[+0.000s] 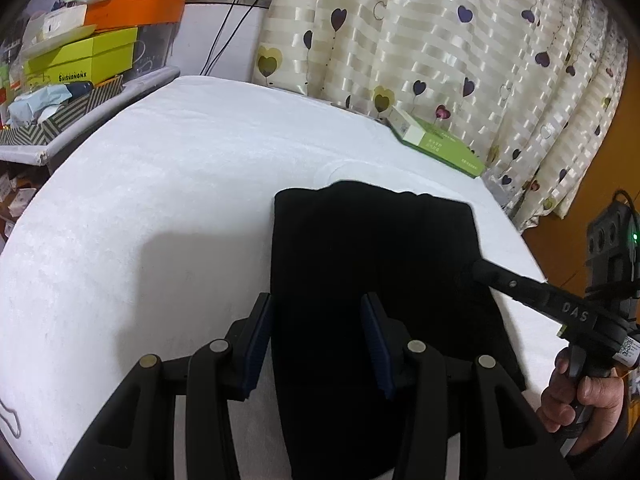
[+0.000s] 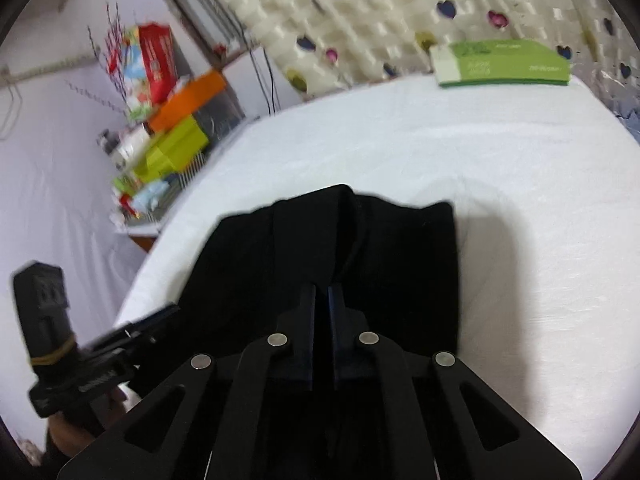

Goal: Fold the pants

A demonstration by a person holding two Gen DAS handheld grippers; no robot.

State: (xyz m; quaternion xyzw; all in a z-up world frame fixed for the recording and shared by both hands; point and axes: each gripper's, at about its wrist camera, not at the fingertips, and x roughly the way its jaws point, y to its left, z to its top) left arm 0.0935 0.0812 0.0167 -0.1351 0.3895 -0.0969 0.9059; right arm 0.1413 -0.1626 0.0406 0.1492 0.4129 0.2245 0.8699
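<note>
Black pants (image 1: 372, 264), folded into a compact rectangle, lie on the white-covered table (image 1: 160, 200). My left gripper (image 1: 316, 320) is open and straddles their left edge: one finger is over the white cloth, the other over the fabric. My right gripper (image 1: 478, 270) reaches in from the right with its tip at the pants' right edge. In the right wrist view my right gripper (image 2: 322, 300) has its jaws almost together, with the dark pants (image 2: 320, 240) in the narrow gap. That view is blurred. The left gripper (image 2: 156, 320) shows at the lower left.
A green and white box (image 1: 436, 140) (image 2: 504, 64) lies at the far edge by the heart-patterned curtain (image 1: 440, 40). A cluttered shelf of boxes (image 1: 80, 60) stands to the left. A person's hand (image 1: 580, 392) holds the right gripper's handle near the table's right edge.
</note>
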